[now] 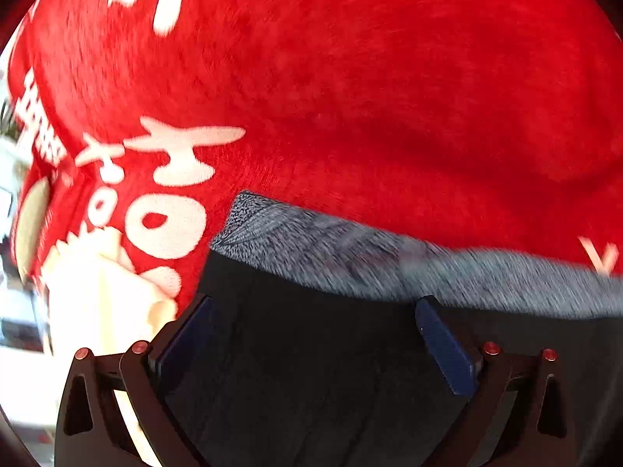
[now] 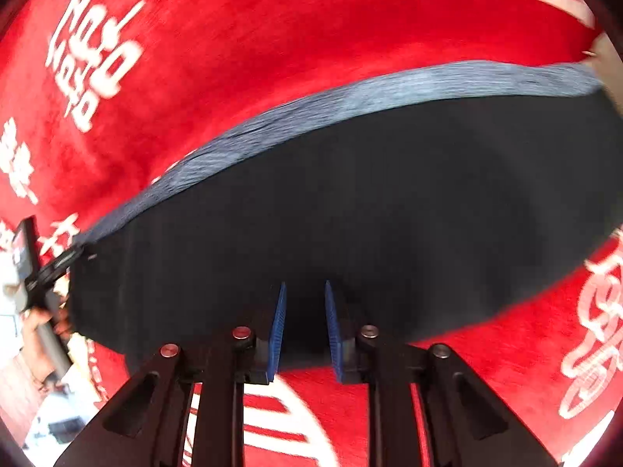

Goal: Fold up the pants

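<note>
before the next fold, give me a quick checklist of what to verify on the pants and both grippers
1. Left gripper open, fingers spread wide over the dark pants: ok.
2. Right gripper has hold of the near edge of the pants: cannot tell; the fingers stand narrowly apart with dark cloth between them, contact unclear.
3. Grey waistband lies in one unbroken strip along the far edge: ok.
4. Pants lie flat on the red blanket, no big wrinkles: ok, though the cloth is too dark to show small ones.
5. Pictures sharp enough to judge edges: not ok, motion blur in both views.
</note>
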The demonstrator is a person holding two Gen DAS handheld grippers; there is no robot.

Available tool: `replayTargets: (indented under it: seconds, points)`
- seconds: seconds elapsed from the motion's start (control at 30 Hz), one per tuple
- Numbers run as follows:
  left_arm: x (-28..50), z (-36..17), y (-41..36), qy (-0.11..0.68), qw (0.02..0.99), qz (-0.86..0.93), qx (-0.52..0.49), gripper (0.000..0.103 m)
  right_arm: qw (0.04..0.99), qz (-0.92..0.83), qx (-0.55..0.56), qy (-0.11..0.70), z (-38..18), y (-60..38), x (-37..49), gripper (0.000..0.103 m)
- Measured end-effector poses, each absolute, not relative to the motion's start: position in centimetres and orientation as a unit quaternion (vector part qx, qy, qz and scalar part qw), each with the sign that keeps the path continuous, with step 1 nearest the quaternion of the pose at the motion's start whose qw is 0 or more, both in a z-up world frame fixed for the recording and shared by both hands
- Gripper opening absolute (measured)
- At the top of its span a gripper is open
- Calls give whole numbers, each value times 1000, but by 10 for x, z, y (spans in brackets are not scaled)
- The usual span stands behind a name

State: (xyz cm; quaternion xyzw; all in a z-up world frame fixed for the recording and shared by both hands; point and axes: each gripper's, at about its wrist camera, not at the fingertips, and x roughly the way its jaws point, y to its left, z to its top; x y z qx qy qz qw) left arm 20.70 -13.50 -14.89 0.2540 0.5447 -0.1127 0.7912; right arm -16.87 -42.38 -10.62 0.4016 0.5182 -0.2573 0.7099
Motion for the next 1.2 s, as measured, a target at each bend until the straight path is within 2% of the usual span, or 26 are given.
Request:
replayTargets:
  seconds: [0.07,0.23,0.5,0.57,0.67,0.7,0.87,0.93,1.1,1.2]
  points:
    - [184,-133,-140,541,789,-144,254,103,704,-276,408,512,-98,-431,-185,25]
    - [105,-110,-183,549,767,-232,237,103,714,-329,370,496,-70,-450,-217,25]
    - [-2,-133,-285,555,742,-297,232,103,688,-404,360,483,-78,-542,-250,25]
    - [-10,-145,-299,556,739,-290,247,103,701,-392,363,473,-81,-570,-250,26]
    - [-18,-163,-298,562,740,-275,248,103,721,-349,363,476,-95,-594,-228,37]
    - [-18,-162,-294,557,748,-272,237,103,723,-334,368,480,-103,-601,-221,38]
    - [-18,-166,-292,565,750,-261,226,103,711,-389,325,488,-116,-632,-224,33]
    - [-17,-166,-293,563,750,-258,233,103,692,-418,343,477,-112,-649,-242,30]
    - [-23,-169,-293,566,749,-256,231,103,698,-411,343,475,-75,-629,-279,34]
    - [-23,-168,-294,563,748,-256,240,103,690,-402,337,498,-83,-600,-293,36]
